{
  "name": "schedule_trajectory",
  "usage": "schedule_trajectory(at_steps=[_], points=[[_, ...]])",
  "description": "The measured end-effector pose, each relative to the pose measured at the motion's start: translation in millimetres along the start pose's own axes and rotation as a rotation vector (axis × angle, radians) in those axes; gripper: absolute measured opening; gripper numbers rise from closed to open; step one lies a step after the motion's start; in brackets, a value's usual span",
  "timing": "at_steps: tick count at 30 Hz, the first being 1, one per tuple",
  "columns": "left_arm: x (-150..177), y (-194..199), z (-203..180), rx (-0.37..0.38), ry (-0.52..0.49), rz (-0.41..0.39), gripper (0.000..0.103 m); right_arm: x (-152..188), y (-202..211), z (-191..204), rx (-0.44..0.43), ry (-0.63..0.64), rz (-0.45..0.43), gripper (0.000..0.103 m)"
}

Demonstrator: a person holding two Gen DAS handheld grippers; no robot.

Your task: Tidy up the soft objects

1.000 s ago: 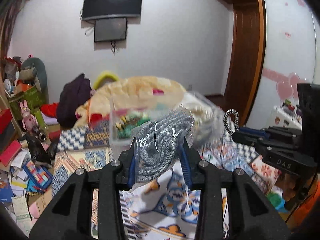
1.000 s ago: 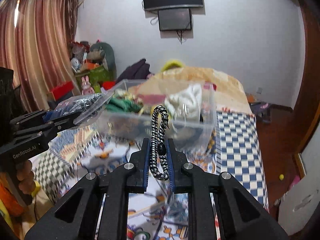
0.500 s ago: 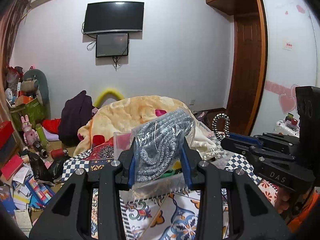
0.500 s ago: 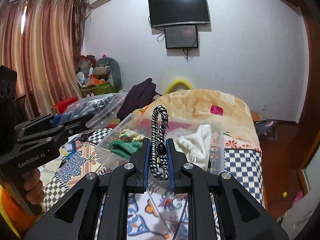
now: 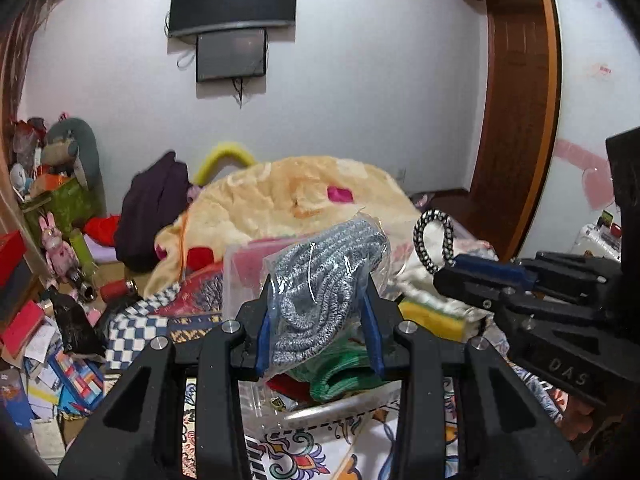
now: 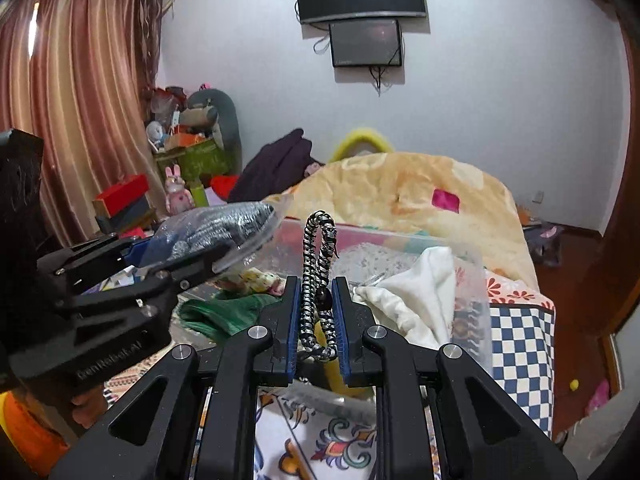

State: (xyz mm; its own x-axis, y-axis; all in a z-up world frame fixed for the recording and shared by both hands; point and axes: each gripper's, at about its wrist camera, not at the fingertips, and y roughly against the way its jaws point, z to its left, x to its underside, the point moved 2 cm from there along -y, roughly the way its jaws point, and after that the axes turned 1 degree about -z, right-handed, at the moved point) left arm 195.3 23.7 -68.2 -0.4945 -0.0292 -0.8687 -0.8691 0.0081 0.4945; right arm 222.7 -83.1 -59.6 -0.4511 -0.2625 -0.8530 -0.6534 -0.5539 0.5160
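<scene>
**Both grippers loaded, hanging over the bin**

I am holding the left gripper point(image 5: 320, 330) with its jaws clamped on a bagged knit point(image 5: 324, 280), a grey ribbed roll sealed in clear film. The right gripper point(image 6: 316, 316) is pinching a braided cord point(image 6: 318, 280) with its jaws nearly together, the loop sticking up above the blue pads. Both loads are hovering above the clear bin point(image 6: 472, 300), which is sitting on the patterned bed cover point(image 6: 520, 336) and is already holding a white cloth point(image 6: 420, 296) and a green cloth point(image 6: 228, 312).

I am judging the knit as light and squashy, but its film looks slick, so the bag could be sliding between the pads; I am gripping across the thick middle, where the roll gives the pads something to bite on. The cord looks light and limp too. Gripped low, as now, the free loop is staying upright. Neither looks fragile, so letting them drop into the bin should do no harm.
</scene>
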Motion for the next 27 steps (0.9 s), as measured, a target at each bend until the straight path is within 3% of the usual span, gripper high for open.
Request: schedule_trajectory(at_steps=[9,16,20,27], points=[[14,-30,5,0.030,0.017,0.082,0.037,10,-24,1,0.033,0.042,0.068,0.016],[15,-31,10,0.044,0.051,0.101,0.051,13,-23,-8,0.056,0.025,0.084,0.046],[11,-19,13,0.048,0.049,0.078,0.057,12,-9,-11,0.058,0.043,0.064,0.046],[-1,22,9,0.066,0.047,-0.002,0.057,3,29,-7,0.057,0.058,-0.020,0.047]])
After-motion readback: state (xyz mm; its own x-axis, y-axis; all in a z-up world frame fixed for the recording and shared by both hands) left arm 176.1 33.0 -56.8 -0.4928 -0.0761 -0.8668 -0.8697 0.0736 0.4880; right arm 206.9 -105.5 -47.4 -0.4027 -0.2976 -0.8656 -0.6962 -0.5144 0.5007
